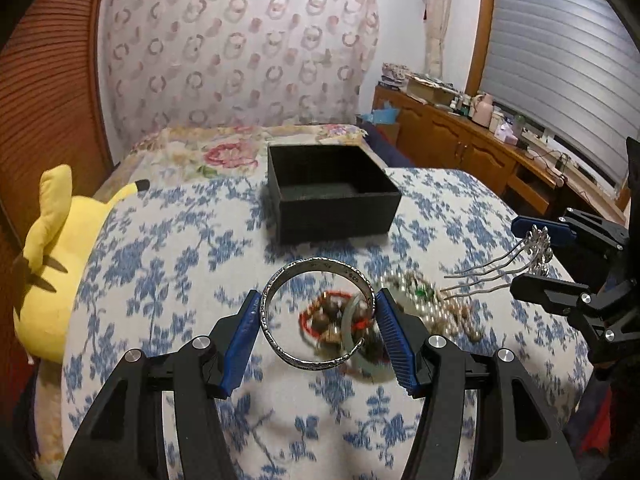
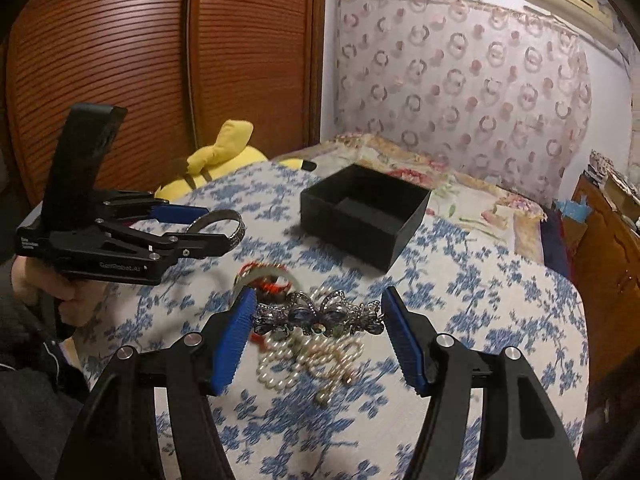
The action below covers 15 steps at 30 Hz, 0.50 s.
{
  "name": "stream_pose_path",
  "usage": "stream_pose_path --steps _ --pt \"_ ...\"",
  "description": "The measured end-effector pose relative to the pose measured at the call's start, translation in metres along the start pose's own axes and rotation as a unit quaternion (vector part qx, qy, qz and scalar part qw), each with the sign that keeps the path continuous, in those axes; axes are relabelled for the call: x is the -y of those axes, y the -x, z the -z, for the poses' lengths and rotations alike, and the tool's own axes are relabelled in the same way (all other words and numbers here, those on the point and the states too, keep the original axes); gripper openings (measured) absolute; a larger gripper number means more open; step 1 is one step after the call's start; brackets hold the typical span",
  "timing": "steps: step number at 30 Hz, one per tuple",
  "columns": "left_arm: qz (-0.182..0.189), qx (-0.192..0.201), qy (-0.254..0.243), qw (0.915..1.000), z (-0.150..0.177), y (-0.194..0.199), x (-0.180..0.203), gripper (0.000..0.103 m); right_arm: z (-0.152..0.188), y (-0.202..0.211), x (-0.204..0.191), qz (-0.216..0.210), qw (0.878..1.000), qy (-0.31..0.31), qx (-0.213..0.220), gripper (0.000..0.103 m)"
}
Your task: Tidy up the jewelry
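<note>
Floral bedspread [image 1: 168, 264] — silver bangle [image 1: 320, 312] clamped in left tool [image 1: 316, 336]

The left wrist view looks forward along its own blue-padded fingers, low and close over the blue-and-white floral bedspread [image 1: 168, 264], facing the open black square box [image 1: 332, 196] and the pink ring-patterned curtain [image 1: 240, 52] behind. The right wrist view sits further right, just as low, and faces forward and leftward toward the brown slatted wardrobe doors [image 2: 132, 48]. Both views share the box [image 2: 364, 216], the bedspread [image 2: 500, 300], the yellow plush toy [image 1: 52, 256] [image 2: 224, 152], the curtain [image 2: 460, 80], and each shows the other gripper at its edge.
</note>
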State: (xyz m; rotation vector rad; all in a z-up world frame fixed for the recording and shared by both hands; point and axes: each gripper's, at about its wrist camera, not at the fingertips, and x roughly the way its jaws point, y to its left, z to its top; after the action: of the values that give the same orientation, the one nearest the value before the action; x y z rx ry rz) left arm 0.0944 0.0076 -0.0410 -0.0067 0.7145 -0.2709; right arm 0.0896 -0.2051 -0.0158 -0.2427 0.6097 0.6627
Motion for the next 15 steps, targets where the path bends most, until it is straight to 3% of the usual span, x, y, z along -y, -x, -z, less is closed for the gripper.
stream_pose_path --steps 15 --pt "0.003 0.001 -0.016 0.9999 -0.074 -0.054 0.002 0.056 -0.060 -0.026 0.060 0.001 0.999 -0.014 0.045 0.067"
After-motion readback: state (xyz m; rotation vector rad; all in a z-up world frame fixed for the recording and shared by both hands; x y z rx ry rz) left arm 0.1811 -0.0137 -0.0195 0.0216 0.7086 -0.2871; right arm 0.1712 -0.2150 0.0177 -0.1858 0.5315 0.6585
